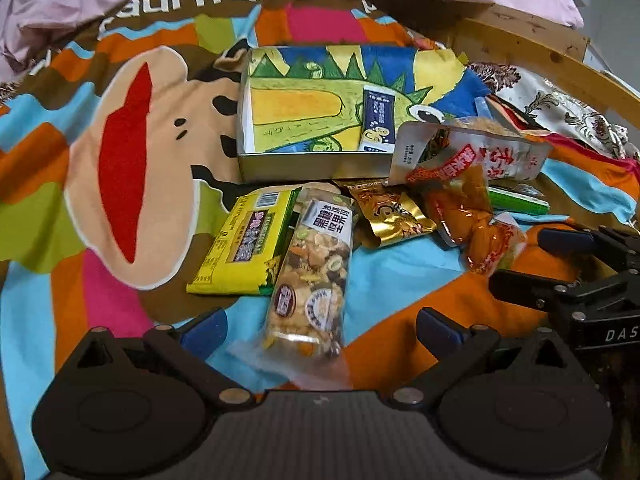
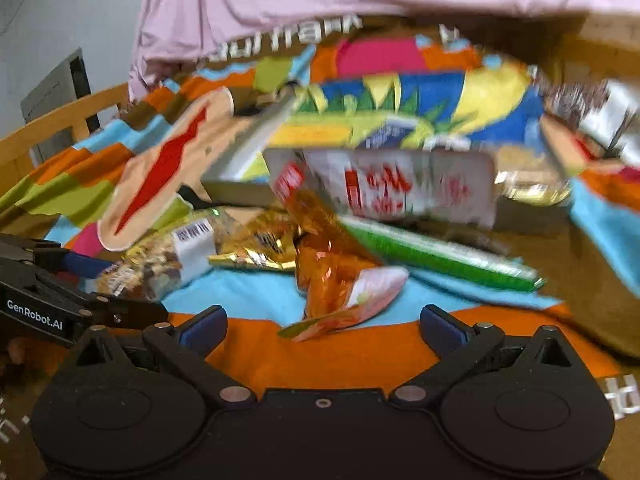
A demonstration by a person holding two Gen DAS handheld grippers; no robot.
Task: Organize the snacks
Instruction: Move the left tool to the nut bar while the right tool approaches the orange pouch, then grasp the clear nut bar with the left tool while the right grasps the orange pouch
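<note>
left tongs (image 1: 320,330) spread, astride nut pack (image 1: 310,268) | right tongs (image 2: 320,330) spread, empty | tin's blue sachet (image 1: 378,118) sharp in left view only, right blurred

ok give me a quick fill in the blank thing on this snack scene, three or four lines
1. The only snack lying inside the tin box is a small dark ____ packet.
2. The jaws of the left hand-held gripper stand ____, with the clear nut mix pack lying between them.
3. The flat packet beside the nut mix pack is mostly ____.
4. The right hand-held gripper holds ____.

Missing words: blue; open; yellow; nothing
</note>
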